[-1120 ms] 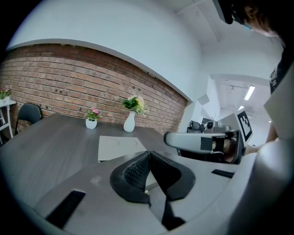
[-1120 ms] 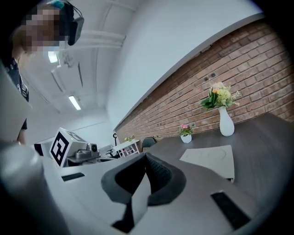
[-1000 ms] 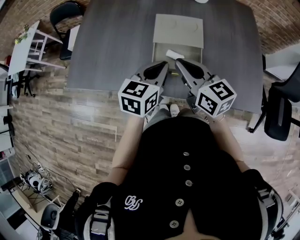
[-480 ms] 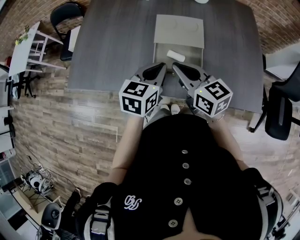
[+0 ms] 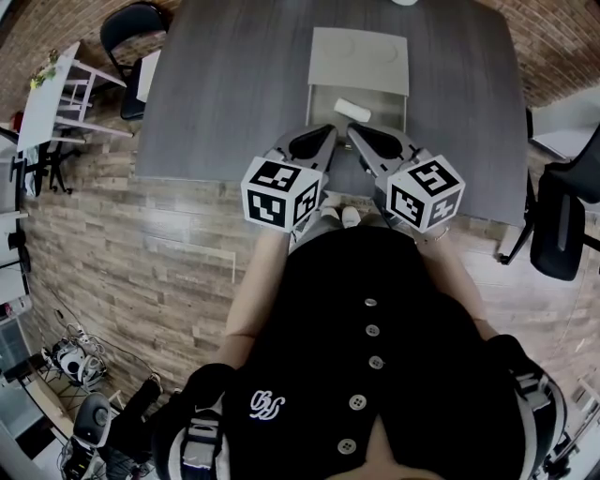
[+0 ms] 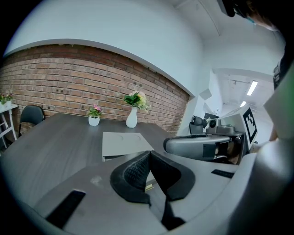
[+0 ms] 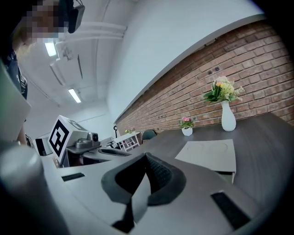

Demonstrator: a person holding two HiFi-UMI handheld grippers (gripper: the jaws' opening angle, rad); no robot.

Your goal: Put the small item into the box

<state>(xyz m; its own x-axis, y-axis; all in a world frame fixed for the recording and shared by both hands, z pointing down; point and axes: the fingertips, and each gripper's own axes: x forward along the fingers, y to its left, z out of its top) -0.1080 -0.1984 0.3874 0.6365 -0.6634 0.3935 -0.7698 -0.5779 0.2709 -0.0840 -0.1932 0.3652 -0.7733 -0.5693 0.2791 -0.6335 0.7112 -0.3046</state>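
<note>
The small white item (image 5: 352, 110) lies inside the open grey box (image 5: 389, 112) on the dark table; no gripper touches it. The box's lid (image 5: 358, 60) lies flat beyond it, and the lid (image 6: 124, 144) shows in the left gripper view too. My left gripper (image 5: 327, 131) and right gripper (image 5: 353, 131) hover side by side at the box's near edge. The jaws of both are shut with nothing between them. In each gripper view the item is hidden behind the left gripper (image 6: 148, 155) or right gripper (image 7: 146, 156).
A white vase with flowers (image 6: 132, 117) and a small pot with pink flowers (image 6: 93, 120) stand at the table's far end. Black chairs stand at the left (image 5: 131, 28) and right (image 5: 558, 225) of the table (image 5: 225, 94). A white side table (image 5: 56, 94) is further left.
My right gripper has drawn back from over the box toward me. The white item, at its tip one second ago, now lies free in the box. The left gripper barely moved.
</note>
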